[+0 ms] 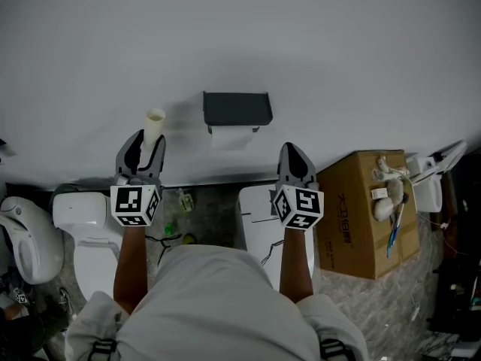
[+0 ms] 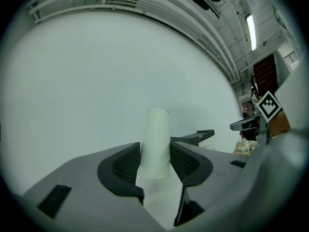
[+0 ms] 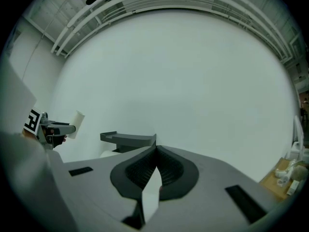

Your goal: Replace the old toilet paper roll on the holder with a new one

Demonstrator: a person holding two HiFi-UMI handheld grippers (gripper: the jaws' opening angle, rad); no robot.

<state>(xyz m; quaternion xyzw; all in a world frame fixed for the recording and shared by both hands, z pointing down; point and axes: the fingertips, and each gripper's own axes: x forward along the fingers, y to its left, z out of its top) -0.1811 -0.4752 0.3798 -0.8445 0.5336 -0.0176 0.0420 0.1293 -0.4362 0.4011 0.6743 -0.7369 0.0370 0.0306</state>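
Observation:
My left gripper (image 1: 143, 145) is shut on an empty cardboard tube (image 1: 153, 126), pale cream, which stands upright between its pads (image 2: 155, 151). The dark grey holder (image 1: 237, 109) hangs on the white wall to the right of it, with a white paper roll (image 1: 231, 137) under its lid. My right gripper (image 1: 295, 156) is shut with nothing in it, below and right of the holder. In the right gripper view the holder (image 3: 128, 139) lies ahead to the left of the shut jaws (image 3: 155, 153), and the tube (image 3: 76, 123) shows far left.
A white toilet (image 1: 84, 228) stands at the lower left and a white bin (image 1: 255, 220) under the right arm. A cardboard box (image 1: 364, 209) with items on top sits right. Cables and clutter lie on the floor at far right.

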